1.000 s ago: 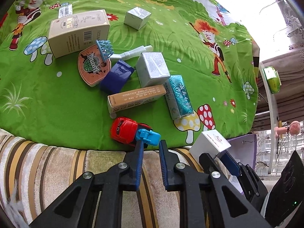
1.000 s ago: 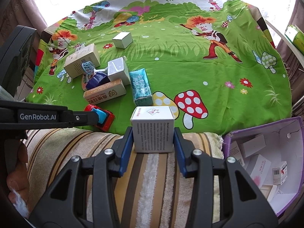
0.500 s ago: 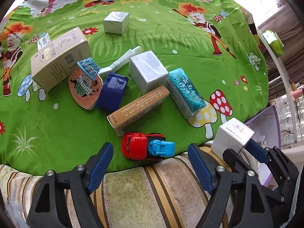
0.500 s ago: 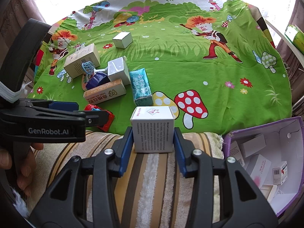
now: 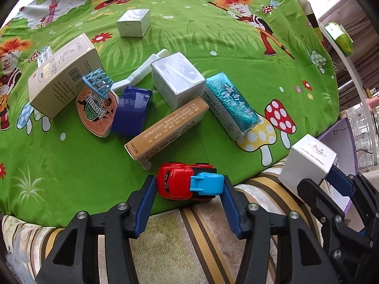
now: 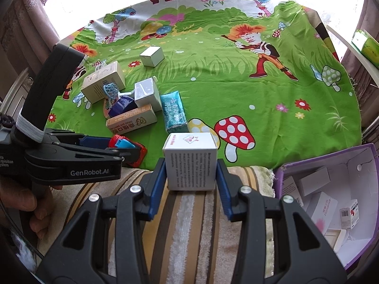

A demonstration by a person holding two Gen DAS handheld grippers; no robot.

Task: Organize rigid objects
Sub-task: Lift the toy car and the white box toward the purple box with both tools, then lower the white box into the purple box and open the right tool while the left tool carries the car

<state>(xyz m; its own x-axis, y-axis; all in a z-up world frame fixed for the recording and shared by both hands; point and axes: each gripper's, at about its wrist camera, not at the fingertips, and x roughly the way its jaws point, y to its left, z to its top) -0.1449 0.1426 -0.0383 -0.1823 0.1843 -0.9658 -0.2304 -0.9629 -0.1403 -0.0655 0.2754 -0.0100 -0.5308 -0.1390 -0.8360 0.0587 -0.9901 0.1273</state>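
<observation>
We hold a two-finger gripper in each hand over a bed spread with a green cartoon sheet (image 5: 71, 165), sorting a scatter of small rigid things. Our left gripper (image 5: 188, 189) points steeply down at the red and blue toy car (image 5: 187, 182), which lies at the sheet's near edge, squarely between the blue pads; its long axis runs across the gap from one pad to the other, red cab toward the left pad, blue part toward the right. The jaws have just been closing around the car and now stand at a middling width, each pad at or just beside an end of the toy; whether they press on it yet we cannot tell. We judge that the coming move turns on this line-up: closing would catch the car lengthwise, by its ends. Our right gripper (image 6: 190, 177) is clamped on a white carton (image 6: 190, 161), held above the striped blanket (image 6: 189, 224), and lies farther from the car than the left. Beyond the car sits a cluster of boxes: a tan carton (image 5: 165, 130), a teal-wrapped box (image 5: 231, 106), a toy basketball hoop (image 5: 97, 104). A purple box (image 6: 369, 248) holding other cartons stands open at the right, and bright windows with curtains back the bed.
</observation>
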